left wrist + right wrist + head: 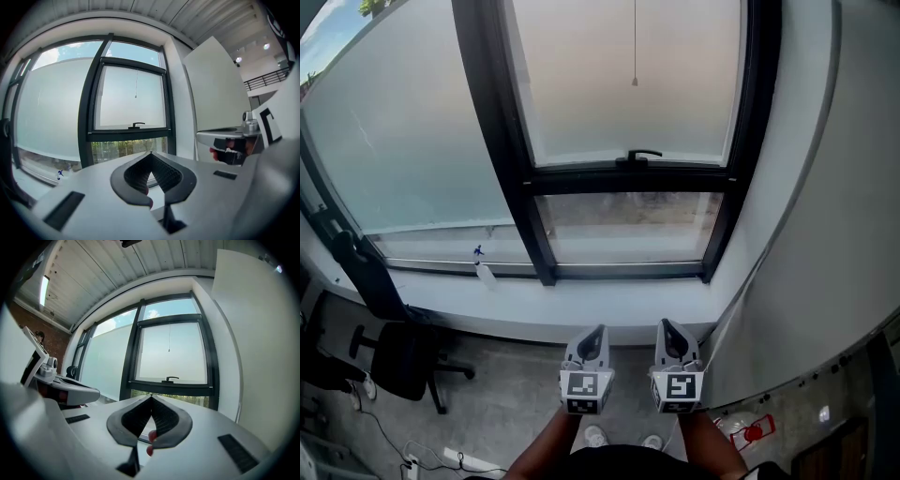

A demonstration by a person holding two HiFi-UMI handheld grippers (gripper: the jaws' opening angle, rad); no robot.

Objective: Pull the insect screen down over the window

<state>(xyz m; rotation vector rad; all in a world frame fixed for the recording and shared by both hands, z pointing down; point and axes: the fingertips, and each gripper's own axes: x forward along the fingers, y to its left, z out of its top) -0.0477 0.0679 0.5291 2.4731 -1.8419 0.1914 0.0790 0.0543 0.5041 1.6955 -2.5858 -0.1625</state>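
Grey plastic left gripper point(151, 154): fully closed, black ribbed pads meeting at the tips, nothing clamped between them. Grey plastic right gripper point(151, 397): likewise closed tip to tip and empty.

Side by side in the head view, close but apart, each with a marker cube at its rear. Held on bare forearms over the grey concrete floor point(506, 394). Aimed at the window, just short of the white window sill point(534, 302), touching nothing.

Straight ahead past the sill: black-framed window sash point(750, 112) with a pale frosted pane. Small black handle point(642, 155) at the middle of its bottom rail. Thin pull cord point(635, 47) ending in a small bead, hanging before the upper middle of that pane, well above the handle and well away from both grippers. Insect screen itself not made out in any view; impossible to tell whether mesh lies over the pane.

Below the sash, clear lower pane point(628, 225) with greenery behind. Left of the black mullion, wide pale-covered pane point(403, 141) reaching almost to the sill.

Toward the sill's left end, near its far edge, small clear spray bottle with a blue top point(485, 272). Below that end, black office chair point(403, 361) on the floor. At the sill's right end, plain white wall point(825, 234).
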